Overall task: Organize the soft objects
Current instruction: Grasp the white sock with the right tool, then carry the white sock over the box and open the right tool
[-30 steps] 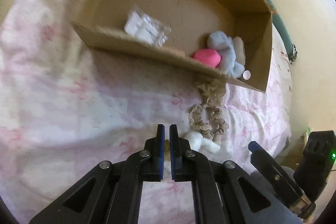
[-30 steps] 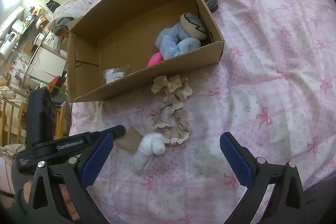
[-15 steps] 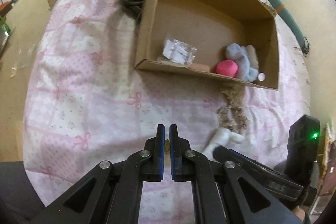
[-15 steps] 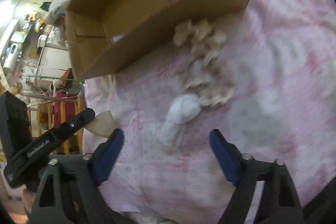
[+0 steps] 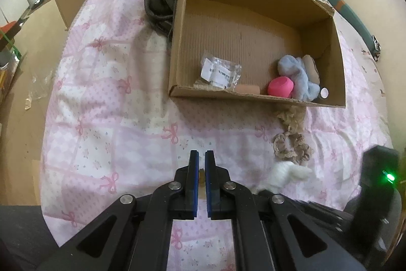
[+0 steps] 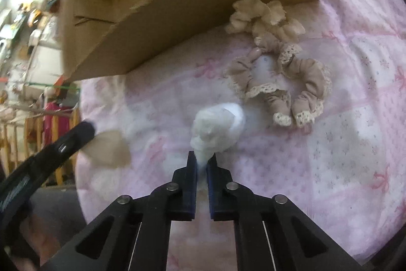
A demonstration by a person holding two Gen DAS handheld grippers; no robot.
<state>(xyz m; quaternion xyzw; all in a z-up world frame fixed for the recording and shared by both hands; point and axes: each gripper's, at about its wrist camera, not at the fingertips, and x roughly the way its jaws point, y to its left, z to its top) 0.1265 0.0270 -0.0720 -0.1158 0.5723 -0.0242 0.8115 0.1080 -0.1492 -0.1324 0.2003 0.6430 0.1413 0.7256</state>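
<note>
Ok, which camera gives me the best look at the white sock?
The right wrist view: the white sock sits centre frame, pinched by the right tool. The left wrist view shows it only small and blurred near the lower right.

Brightness: we find both views evenly lit by soft indoor light; the pink bedsheet [image 5: 106,83] reads pale, nearly washed out
Shadows: we note a soft shadow inside the cardboard box [image 5: 256,42] along its left wall; another lies on the sheet under its near edge
Glare: we see a green indicator lamp [image 5: 388,177] blooming; the plastic packet [image 5: 220,70] glints
Blur: we record the white sock [image 6: 218,128] and left gripper [image 6: 76,136] smeared in the right view; the left view is sharper
Distortion: we see fisheye bending with black corners
</note>
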